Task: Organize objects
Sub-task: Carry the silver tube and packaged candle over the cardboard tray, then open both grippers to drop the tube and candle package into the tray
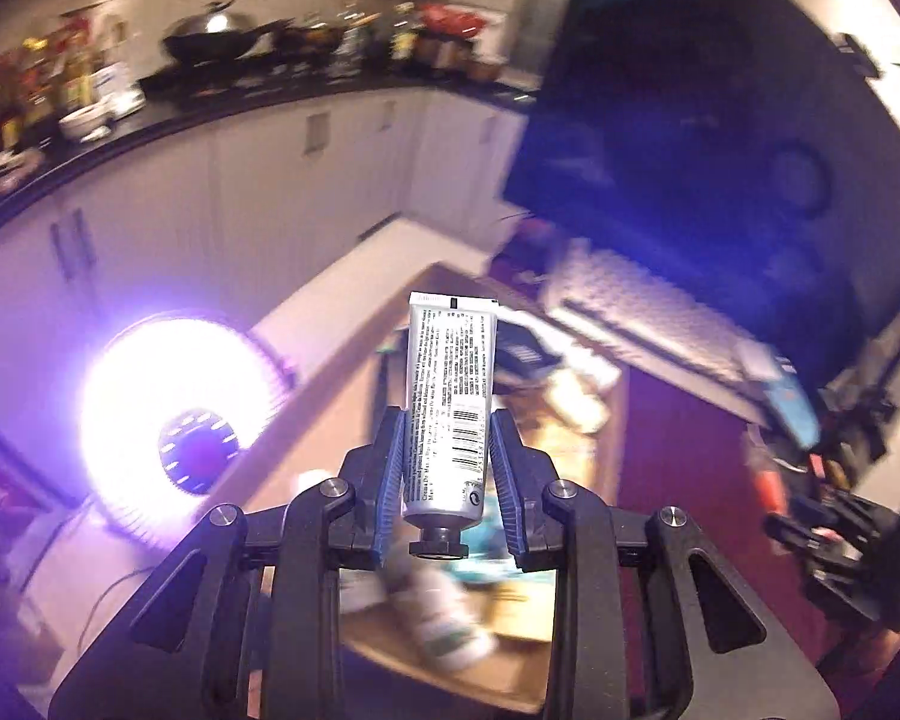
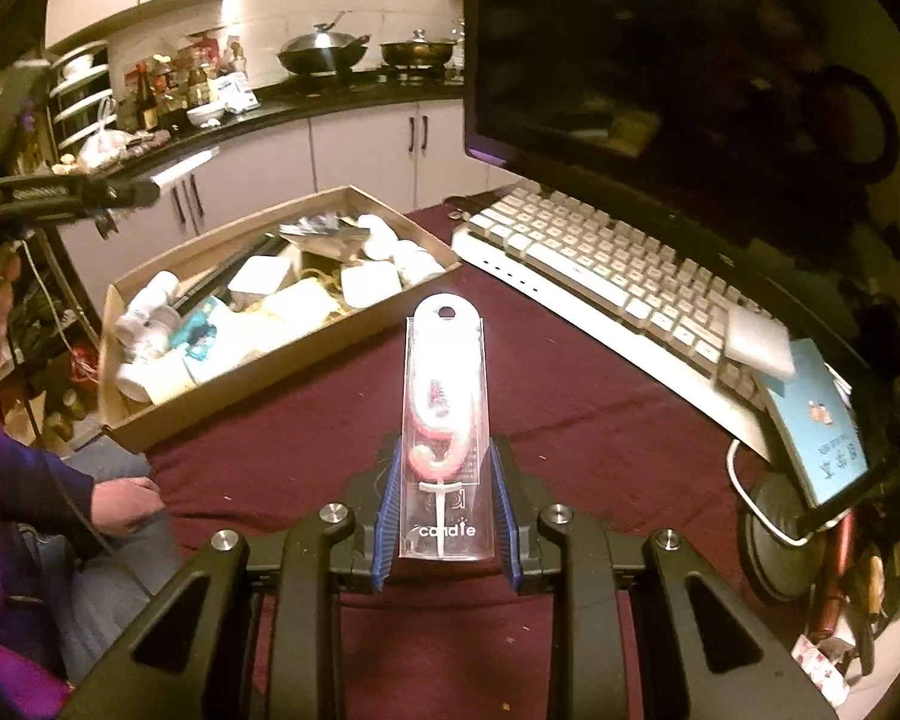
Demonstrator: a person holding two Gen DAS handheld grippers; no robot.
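My left gripper is shut on a silver cream tube, cap toward the camera, held in the air above the cardboard box. My right gripper is shut on a clear candle packet with a pink number-shaped candle inside, held over the maroon table cloth. The cardboard box stands at the table's left, filled with several white bottles, jars and packets. The left gripper also shows in the right wrist view, high at the left edge.
A white keyboard and a dark monitor stand at the right. A phone and headphones lie at the right edge. A bright ring light stands left of the box. A person's hand rests at the left.
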